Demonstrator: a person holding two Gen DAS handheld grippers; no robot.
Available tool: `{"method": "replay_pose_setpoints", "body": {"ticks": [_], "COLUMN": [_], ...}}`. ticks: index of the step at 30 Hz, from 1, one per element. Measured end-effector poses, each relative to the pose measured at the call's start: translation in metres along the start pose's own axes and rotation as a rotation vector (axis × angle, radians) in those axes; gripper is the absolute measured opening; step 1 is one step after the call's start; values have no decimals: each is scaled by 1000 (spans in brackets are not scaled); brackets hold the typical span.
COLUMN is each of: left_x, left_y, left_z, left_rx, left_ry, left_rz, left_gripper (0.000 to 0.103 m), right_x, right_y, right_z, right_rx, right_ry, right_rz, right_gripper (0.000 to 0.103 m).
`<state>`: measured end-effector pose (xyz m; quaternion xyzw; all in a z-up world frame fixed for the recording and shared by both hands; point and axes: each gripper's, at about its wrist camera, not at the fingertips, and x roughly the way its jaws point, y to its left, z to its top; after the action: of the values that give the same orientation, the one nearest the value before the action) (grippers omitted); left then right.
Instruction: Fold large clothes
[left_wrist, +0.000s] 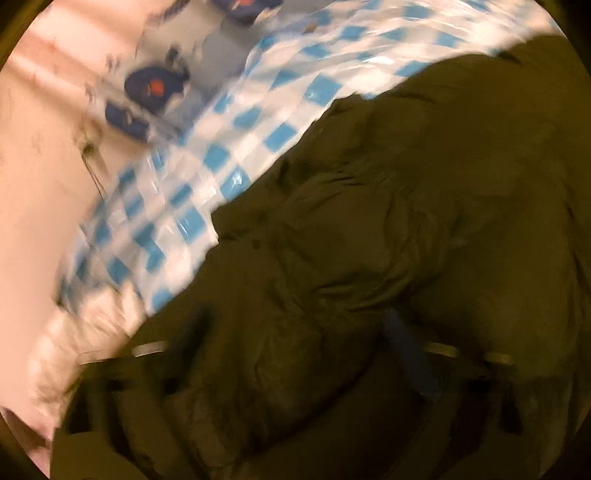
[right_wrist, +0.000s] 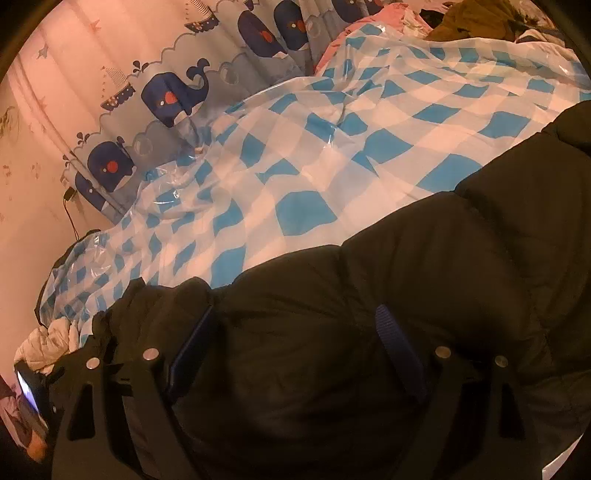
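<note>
right gripper is over the dark puffy jacket now, fingers spread wide, one blue-padded finger on the left and the other on the right, and the quilted fabric bulges up in the gap between them. the pads do not look pressed into it; the jaws stand apart with the jacket under and between them, nothing clamped.

over on the left gripper, the view is smeared with motion blur. the dark jacket fills the lower right of that view and runs right down between the fingers. one blue pad shows on the right, the other side is lost in the dark cloth, so whether these jaws pinch the fabric i cannot tell.

the jacket itself: black or very dark olive, padded in fat stitched panels, creased and rumpled, lying on a blue-and-white checked plastic sheet spread on the bed. its near part sits right at both grippers, its far edge running diagonally up to the right.
</note>
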<state>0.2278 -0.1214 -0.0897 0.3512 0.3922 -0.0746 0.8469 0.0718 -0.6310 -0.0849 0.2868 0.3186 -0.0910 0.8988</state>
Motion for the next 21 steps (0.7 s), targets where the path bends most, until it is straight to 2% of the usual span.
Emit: {"method": "replay_pose_setpoints", "body": {"ticks": [1,3,5,7,11,13,14,16,17,19,21], "left_x": [8,17,16,1,-36,-57,-64,-77,-77,-63,-40], "left_y": [9,25,35,60,153,220,242,305,324,364,380], "left_z": [0,-3,-7,-14,-44,-79,-92,-139,-154,-199,-230], "left_rx": [-54,-125,-155,-253,-513,-647,-682,-777,-798,-833,-830], "left_ry": [37,57,42,-2,-84,-116,-118,-93,-68,32,139], "left_rz": [-28,-42,-7,2,23,111,154,285,324,421,453], "left_gripper": [13,5,3,2,2,2,2,2,2,2,2], "right_x": [1,1,2,3,4,4,5,6,7,8,11], "right_y": [0,0,0,-1,-2,-2,-1,0,1,3,6], "right_z": [-1,-1,-1,-2,-4,-5,-5,-6,-7,-7,-8], "right_rx": [-2,-2,-3,-6,-9,-13,-15,-22,-27,-37,-55], "right_ry": [0,0,0,-1,1,3,5,10,13,19,29], "right_rz": [0,0,0,0,0,-4,-7,-17,-23,-36,-59], "right_gripper": [84,84,85,85,85,86,86,87,88,88,90]}}
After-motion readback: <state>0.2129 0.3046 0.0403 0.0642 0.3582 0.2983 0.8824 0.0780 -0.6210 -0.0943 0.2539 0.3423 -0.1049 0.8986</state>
